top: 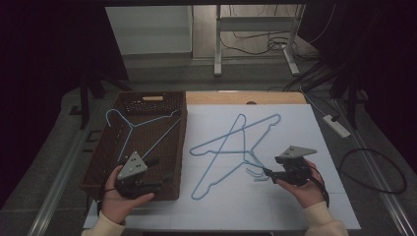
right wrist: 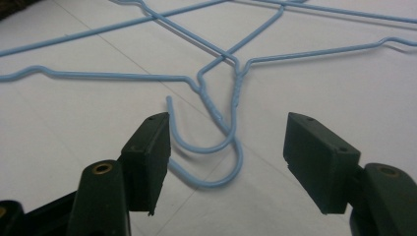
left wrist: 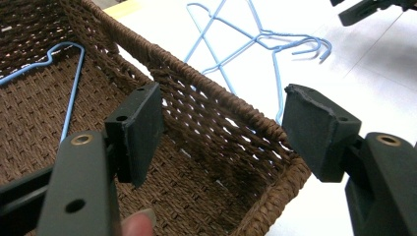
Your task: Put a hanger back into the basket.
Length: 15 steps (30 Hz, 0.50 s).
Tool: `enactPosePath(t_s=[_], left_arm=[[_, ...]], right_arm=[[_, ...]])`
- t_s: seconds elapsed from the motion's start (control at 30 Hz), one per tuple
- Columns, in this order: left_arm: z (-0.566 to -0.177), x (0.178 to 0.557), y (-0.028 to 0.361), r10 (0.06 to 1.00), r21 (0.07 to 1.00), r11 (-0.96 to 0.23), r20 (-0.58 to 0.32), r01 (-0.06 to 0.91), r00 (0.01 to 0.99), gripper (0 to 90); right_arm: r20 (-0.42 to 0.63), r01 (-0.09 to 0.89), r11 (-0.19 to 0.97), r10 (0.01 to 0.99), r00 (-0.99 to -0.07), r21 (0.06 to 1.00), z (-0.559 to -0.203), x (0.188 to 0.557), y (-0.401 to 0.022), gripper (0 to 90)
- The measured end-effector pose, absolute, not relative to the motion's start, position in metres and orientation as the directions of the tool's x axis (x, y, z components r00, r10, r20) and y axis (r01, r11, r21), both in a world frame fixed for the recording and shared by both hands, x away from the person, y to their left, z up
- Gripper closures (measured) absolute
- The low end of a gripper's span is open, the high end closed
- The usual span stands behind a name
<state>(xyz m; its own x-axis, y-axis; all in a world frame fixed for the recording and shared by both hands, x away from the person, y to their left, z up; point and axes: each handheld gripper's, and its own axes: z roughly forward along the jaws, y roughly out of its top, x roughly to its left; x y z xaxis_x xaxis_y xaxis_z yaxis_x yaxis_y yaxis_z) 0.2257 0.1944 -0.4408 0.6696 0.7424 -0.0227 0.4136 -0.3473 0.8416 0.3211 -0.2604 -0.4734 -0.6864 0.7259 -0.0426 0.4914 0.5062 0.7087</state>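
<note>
Now our right gripper (right wrist: 228, 152), jaws spread wide, faces the overlapping hooks (right wrist: 216, 147) of two blue hangers (top: 231, 147) lying crossed on the table (top: 295, 206), while our left gripper (left wrist: 221, 132) gapes empty over the basket (left wrist: 206, 93), so we risk snagging both hangers together.

Two light blue wire hangers (right wrist: 231, 93) cross just ahead of the right gripper's (right wrist: 228, 162) black fingers, on a pale blue-white mat (top: 295, 132). Below the left gripper's (left wrist: 221, 132) black fingers sits a dark brown woven basket (left wrist: 206, 113), holding another light blue hanger (top: 135, 128).
</note>
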Motion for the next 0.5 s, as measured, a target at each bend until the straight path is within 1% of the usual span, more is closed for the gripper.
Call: enactPosePath(t_s=[0.1,0.2,0.4,0.5], left_arm=[[-0.441,0.226,0.194,0.742,0.841,-0.349,-0.022,0.414,0.670,32.3],[-0.442,0.226,0.194,0.742,0.840,-0.350,-0.022,0.414,0.670,32.3],[-0.443,0.227,0.194,0.741,0.838,-0.351,-0.024,0.418,0.671,32.3],[-0.443,0.227,0.194,0.741,0.837,-0.352,-0.024,0.419,0.671,32.3]], right_arm=[[-0.052,0.513,0.522,0.733,-0.678,0.681,-0.472,0.330,-0.254,37.3],[-0.051,0.545,0.540,0.739,-0.672,0.641,-0.473,0.343,-0.243,40.6],[-0.078,0.576,0.597,0.729,-0.680,0.559,-0.476,0.365,-0.226,46.3],[-0.081,0.600,0.608,0.734,-0.674,0.520,-0.480,0.376,-0.219,47.9]])
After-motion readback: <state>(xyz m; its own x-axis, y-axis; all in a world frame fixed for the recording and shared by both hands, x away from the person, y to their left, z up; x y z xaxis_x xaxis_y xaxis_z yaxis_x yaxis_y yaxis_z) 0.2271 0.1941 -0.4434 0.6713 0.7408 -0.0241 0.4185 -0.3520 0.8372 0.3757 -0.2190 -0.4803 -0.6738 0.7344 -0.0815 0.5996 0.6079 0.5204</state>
